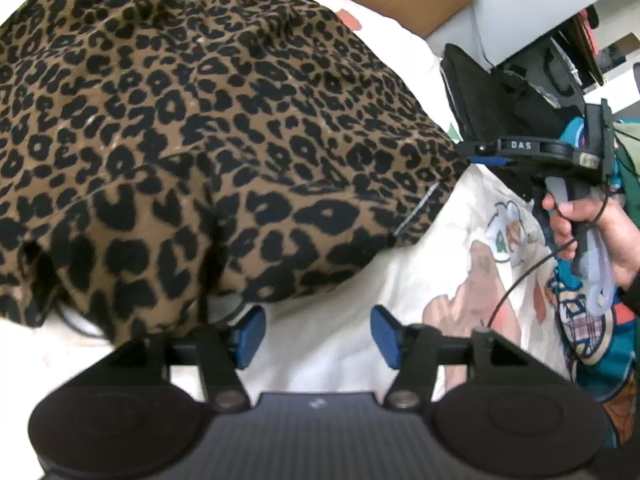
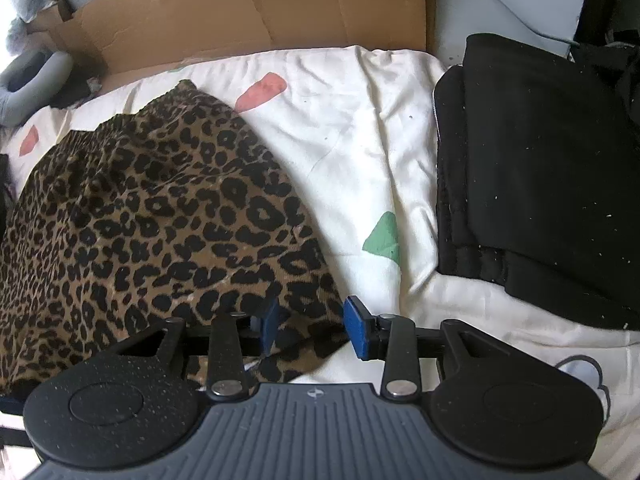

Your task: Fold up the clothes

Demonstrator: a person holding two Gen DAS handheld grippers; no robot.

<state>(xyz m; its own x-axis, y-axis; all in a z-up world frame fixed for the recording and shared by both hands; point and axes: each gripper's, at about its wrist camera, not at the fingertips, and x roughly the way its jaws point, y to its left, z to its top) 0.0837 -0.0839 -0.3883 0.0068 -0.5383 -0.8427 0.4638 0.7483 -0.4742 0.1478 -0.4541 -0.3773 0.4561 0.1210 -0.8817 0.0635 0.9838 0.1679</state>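
Left wrist view: the brown, black-spotted leopard-print fabric garment (image 1: 192, 140) lies rumpled over the white sheet (image 1: 340, 320), filling nine to twelve o'clock. The left claw (image 1: 318, 338) gapes wide, nothing between its pads.

Right wrist view: the garment's hem corner sits at six o'clock between the right claw (image 2: 311, 326), whose half-parted pads' contact I cannot tell.

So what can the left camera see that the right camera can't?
Only the left wrist view shows the person's hand holding the right gripper from outside, the cartoon print on the bedding, and the teal garment. Only the right wrist view shows the folded black clothes, the green patch and the grey ring cushion. Both show the leopard-print garment, the white bedding, the cardboard and a pink patch.
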